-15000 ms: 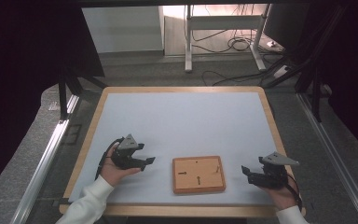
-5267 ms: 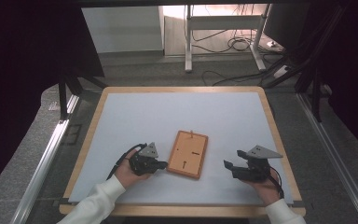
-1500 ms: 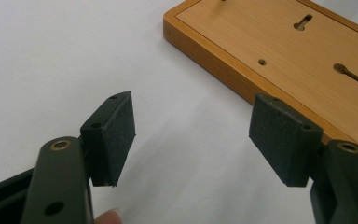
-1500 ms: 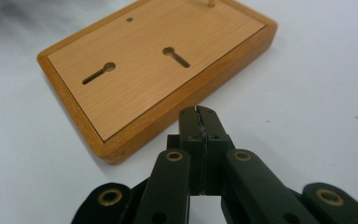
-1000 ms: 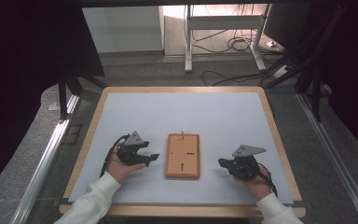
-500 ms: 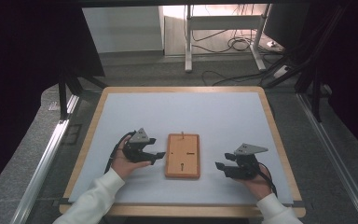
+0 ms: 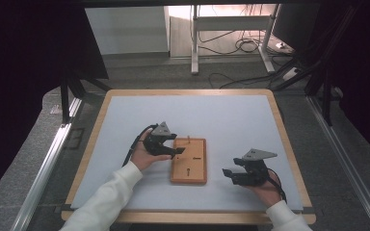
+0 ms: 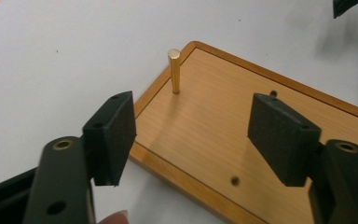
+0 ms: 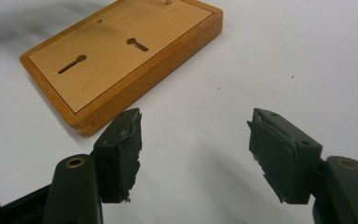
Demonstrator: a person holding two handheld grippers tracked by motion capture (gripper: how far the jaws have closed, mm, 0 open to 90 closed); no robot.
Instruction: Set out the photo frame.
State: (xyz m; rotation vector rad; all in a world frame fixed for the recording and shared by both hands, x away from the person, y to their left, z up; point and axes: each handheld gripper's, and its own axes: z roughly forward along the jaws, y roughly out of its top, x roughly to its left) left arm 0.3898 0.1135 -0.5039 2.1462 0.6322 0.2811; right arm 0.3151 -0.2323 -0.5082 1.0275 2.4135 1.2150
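A wooden board [image 7: 189,161] with two keyhole slots lies flat on the white mat, a brass pin [image 7: 188,138] standing at its far end. My left gripper [image 7: 179,150] hovers over the board's far left corner. In the left gripper view its jaws [image 8: 191,140] stand open above the board [image 8: 214,121], just short of the pin [image 8: 174,70]; they have just been closing a little, gripping nothing. My right gripper [image 7: 226,173] rests right of the board. Its jaws [image 9: 193,149] have just been opening, with bare mat between them and the board [image 9: 121,51] ahead.
The mat sits in a wooden table frame [image 7: 284,144]. Metal rails [image 7: 43,168] run along both sides of the table. Cables [image 7: 243,45] and desk legs stand on the floor beyond the far edge.
The left gripper has moved right, from beside the board to over its far left corner. The right gripper has stayed put and its jaws have spread apart.
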